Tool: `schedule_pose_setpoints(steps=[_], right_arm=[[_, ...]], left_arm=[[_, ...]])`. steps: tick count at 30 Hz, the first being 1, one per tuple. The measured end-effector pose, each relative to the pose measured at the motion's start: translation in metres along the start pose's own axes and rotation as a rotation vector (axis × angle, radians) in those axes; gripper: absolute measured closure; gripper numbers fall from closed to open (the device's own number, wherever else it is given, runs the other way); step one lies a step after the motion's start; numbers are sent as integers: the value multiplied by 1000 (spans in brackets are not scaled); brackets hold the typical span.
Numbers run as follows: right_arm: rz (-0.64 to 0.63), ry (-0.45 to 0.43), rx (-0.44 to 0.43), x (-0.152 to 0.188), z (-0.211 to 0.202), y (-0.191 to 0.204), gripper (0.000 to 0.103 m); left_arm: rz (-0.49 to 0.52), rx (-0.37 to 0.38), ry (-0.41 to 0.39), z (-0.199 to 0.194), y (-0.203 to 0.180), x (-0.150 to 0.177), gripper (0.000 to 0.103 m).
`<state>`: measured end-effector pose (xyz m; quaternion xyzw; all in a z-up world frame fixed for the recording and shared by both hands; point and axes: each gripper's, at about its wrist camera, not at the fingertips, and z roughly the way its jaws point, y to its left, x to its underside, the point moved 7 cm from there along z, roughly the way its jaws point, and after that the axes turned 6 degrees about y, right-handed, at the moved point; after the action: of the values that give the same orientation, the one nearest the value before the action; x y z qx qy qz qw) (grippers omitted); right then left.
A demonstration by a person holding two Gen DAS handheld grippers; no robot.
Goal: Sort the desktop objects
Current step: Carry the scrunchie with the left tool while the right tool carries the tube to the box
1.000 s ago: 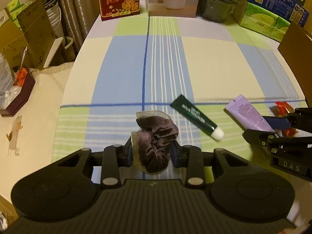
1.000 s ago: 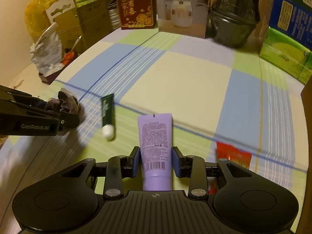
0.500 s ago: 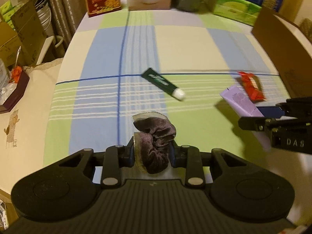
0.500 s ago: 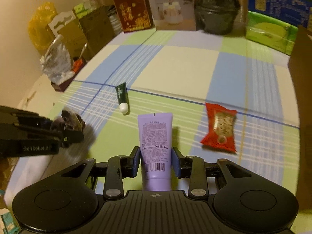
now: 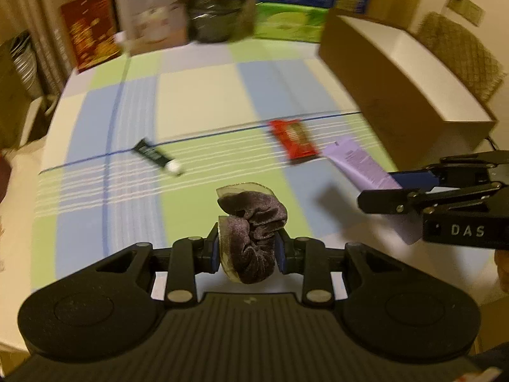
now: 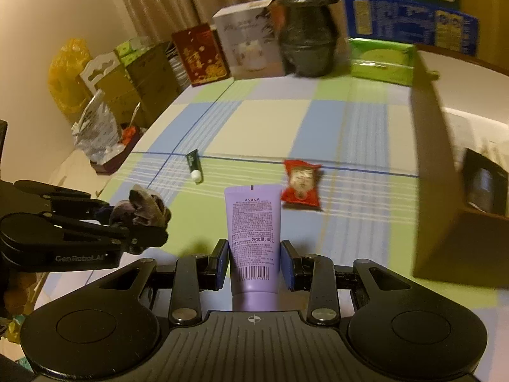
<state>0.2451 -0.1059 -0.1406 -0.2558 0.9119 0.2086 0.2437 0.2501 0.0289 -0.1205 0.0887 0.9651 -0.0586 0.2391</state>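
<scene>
My left gripper (image 5: pixel 247 250) is shut on a dark purple velvet scrunchie (image 5: pixel 251 226) and holds it above the checked tablecloth. My right gripper (image 6: pixel 254 262) is shut on a lilac tube (image 6: pixel 253 222), also held above the table. In the left wrist view the right gripper (image 5: pixel 381 187) sits to the right with the lilac tube (image 5: pixel 356 160) sticking out. In the right wrist view the left gripper (image 6: pixel 140 222) sits at the left with the scrunchie (image 6: pixel 143 208). A dark green tube (image 5: pixel 156 156) with a white cap and a red snack packet (image 5: pixel 294 138) lie on the cloth.
An open cardboard box (image 5: pixel 400 86) stands at the table's right side; it also shows in the right wrist view (image 6: pixel 445 159). Boxes, a dark pot (image 6: pixel 307 31) and a green tissue pack (image 6: pixel 380 60) line the far edge. Bags and cartons stand beyond the left edge.
Both grippers have lifted and pulled back with their objects. The views have swung right, so the cardboard box now shows large. The green tube and snack packet lie where they were.
</scene>
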Motion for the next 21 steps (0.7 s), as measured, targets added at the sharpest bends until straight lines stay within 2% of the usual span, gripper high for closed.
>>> schedule_pose_setpoints(steps=[21], right_arm=[[186,-141,169,54,-133,-101,72]], left_arm=[[268,183,-105,-23,-175,-34,76]])
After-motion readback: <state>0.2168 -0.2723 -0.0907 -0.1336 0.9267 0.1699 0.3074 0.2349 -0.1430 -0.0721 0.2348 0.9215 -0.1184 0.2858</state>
